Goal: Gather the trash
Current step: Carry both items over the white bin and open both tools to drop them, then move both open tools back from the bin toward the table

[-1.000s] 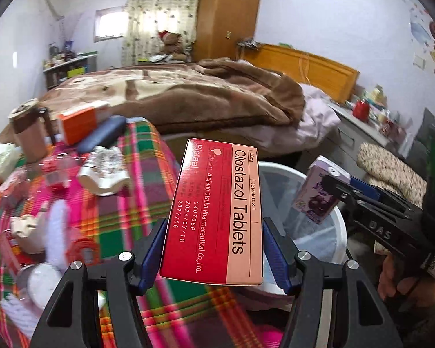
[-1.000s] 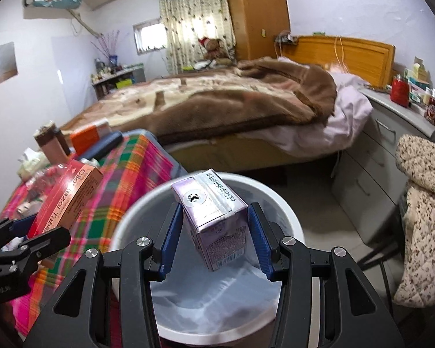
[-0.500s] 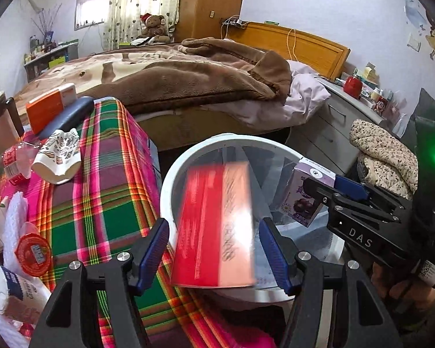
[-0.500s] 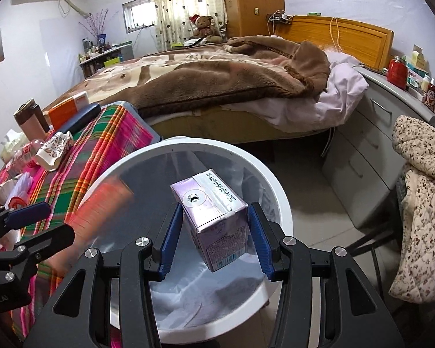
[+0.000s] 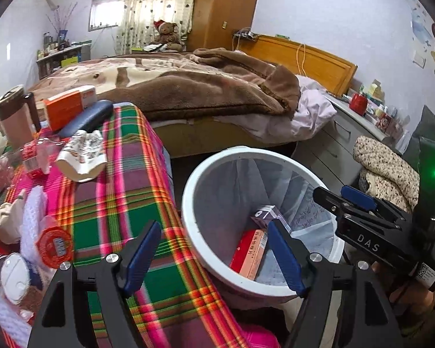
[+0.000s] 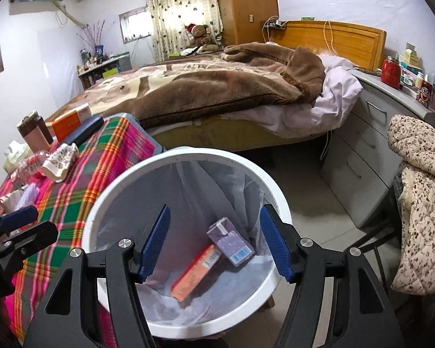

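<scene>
A white lined trash bin (image 5: 201,258) (image 6: 278,203) stands beside the plaid-covered table. Inside it lie a red tablet box (image 5: 248,253) (image 6: 195,272) and a purple carton (image 5: 265,213) (image 6: 230,242). My left gripper (image 5: 214,255) is open and empty, over the table edge and the bin's near rim. My right gripper (image 6: 214,243) is open and empty, above the bin's mouth; it also shows in the left wrist view (image 5: 342,195) at the bin's right side.
The plaid table (image 5: 124,191) carries a crushed paper cup (image 5: 82,155), an orange box (image 5: 68,105), a dark case (image 5: 85,119), a brown tumbler (image 5: 13,113), a red-lidded cup (image 5: 55,245) and plastic scraps. A bed (image 6: 217,87) lies behind, drawers (image 6: 371,156) and a quilted cloth (image 6: 423,203) at right.
Both grippers opened. The red tablet box left my left gripper and the purple carton left my right gripper; both now lie at the bottom of the bin.
</scene>
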